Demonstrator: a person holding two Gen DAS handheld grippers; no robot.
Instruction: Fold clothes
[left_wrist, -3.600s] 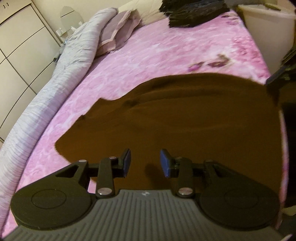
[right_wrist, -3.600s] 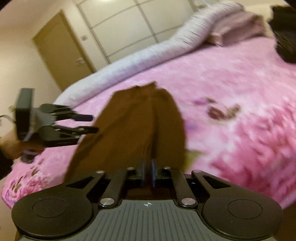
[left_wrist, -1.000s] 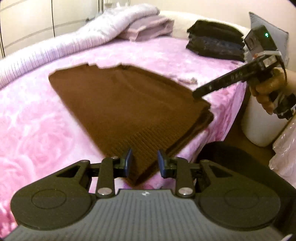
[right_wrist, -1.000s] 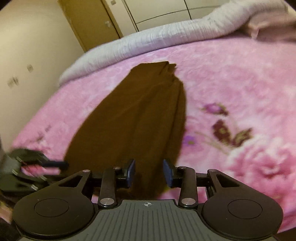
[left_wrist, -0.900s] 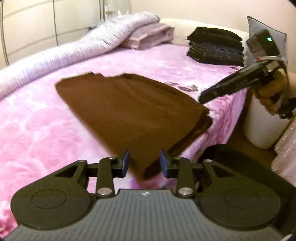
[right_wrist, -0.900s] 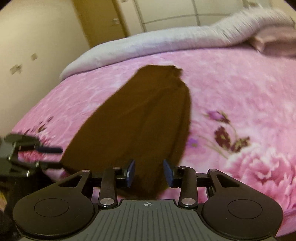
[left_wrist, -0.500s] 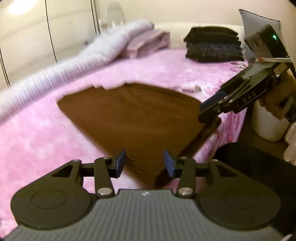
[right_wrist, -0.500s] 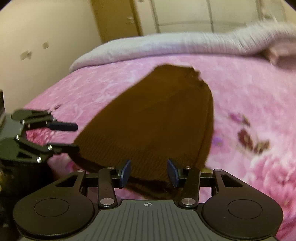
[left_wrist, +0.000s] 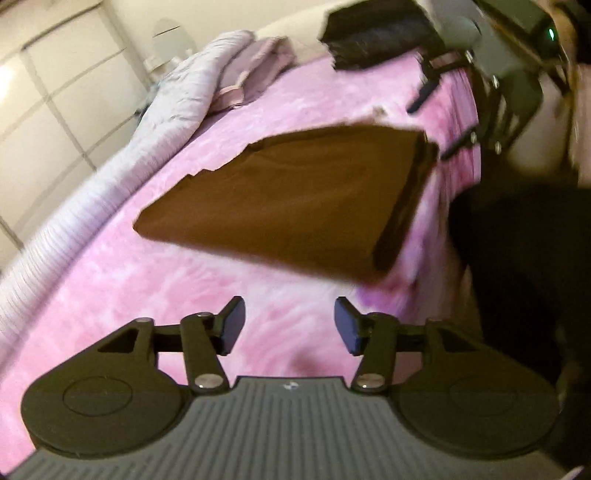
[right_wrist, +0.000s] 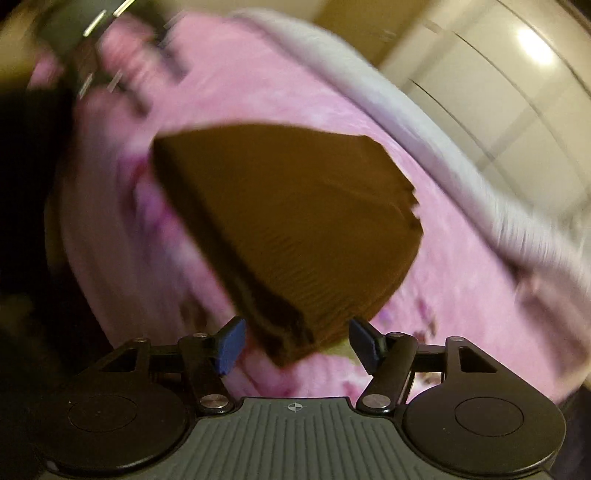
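Through the left wrist view, my left claw now hangs wide and empty over bare pink bed, with the folded brown garment lying ahead and slightly right of it, no longer between the fingers as it was a second ago. Through the right wrist view, my right claw has also spread wider, and the garment's near corner sits just ahead between its fingers, ungripped. I judge this fold is laid down; the next grasp comes next.

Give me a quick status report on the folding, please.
Left gripper open, empty. Right gripper open, empty, at the brown garment, which lies folded on the pink bedspread. Nothing in the way.
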